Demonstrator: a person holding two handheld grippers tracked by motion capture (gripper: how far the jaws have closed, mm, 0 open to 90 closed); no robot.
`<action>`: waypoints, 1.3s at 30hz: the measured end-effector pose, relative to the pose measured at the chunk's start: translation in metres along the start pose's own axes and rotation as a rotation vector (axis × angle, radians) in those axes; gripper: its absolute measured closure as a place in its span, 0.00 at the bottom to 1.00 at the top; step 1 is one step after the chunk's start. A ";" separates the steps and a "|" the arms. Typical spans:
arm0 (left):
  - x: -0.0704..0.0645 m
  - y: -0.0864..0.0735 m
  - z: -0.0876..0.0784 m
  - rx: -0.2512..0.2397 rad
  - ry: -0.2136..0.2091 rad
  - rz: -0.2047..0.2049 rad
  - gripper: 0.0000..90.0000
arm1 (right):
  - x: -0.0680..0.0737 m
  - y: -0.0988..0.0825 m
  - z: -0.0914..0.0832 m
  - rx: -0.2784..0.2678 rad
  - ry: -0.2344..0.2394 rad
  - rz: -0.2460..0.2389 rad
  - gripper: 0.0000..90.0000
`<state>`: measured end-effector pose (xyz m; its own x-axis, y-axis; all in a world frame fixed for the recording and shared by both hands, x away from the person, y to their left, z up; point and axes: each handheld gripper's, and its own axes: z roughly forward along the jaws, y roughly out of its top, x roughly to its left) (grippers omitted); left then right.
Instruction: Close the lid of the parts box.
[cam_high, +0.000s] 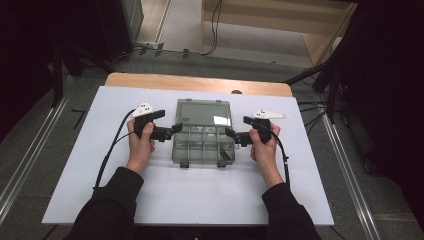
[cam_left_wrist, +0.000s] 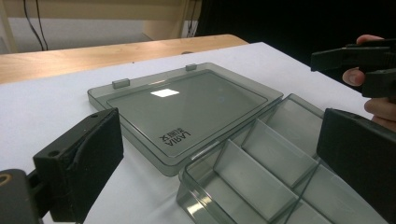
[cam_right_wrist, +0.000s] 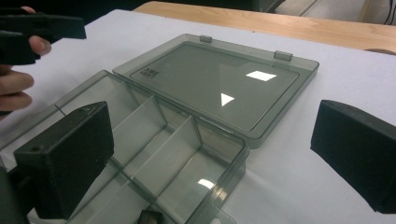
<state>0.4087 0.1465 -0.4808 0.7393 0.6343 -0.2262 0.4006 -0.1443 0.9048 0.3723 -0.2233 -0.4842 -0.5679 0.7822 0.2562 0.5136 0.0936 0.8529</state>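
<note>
Either side of the open compartment box (cam_high: 202, 145), lid (cam_high: 203, 113) flat away from person, left gripper (cam_high: 176, 128) and right gripper (cam_high: 229, 132) jaws wide, holding nothing.

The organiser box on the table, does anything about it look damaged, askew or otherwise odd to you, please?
Nothing stands out. The organiser box sits square on the white table, its lid folded flat open behind it, dividers upright, compartments seemingly empty. The left tool and right tool flank it, both with jaws apart.
</note>
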 end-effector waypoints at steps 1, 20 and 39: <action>0.001 0.000 0.001 0.007 0.000 -0.002 0.00 | -0.001 0.000 0.001 0.002 0.000 0.004 0.00; 0.017 0.002 0.020 0.070 0.034 -0.114 0.01 | -0.013 0.015 0.027 0.044 0.023 0.058 0.00; 0.020 0.003 0.039 0.172 0.084 -0.234 0.15 | -0.021 0.022 0.044 0.104 0.031 0.182 0.16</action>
<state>0.4455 0.1294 -0.4968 0.5716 0.7247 -0.3848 0.6460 -0.1083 0.7556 0.4240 -0.2105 -0.4914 -0.4782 0.7731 0.4167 0.6721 0.0168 0.7403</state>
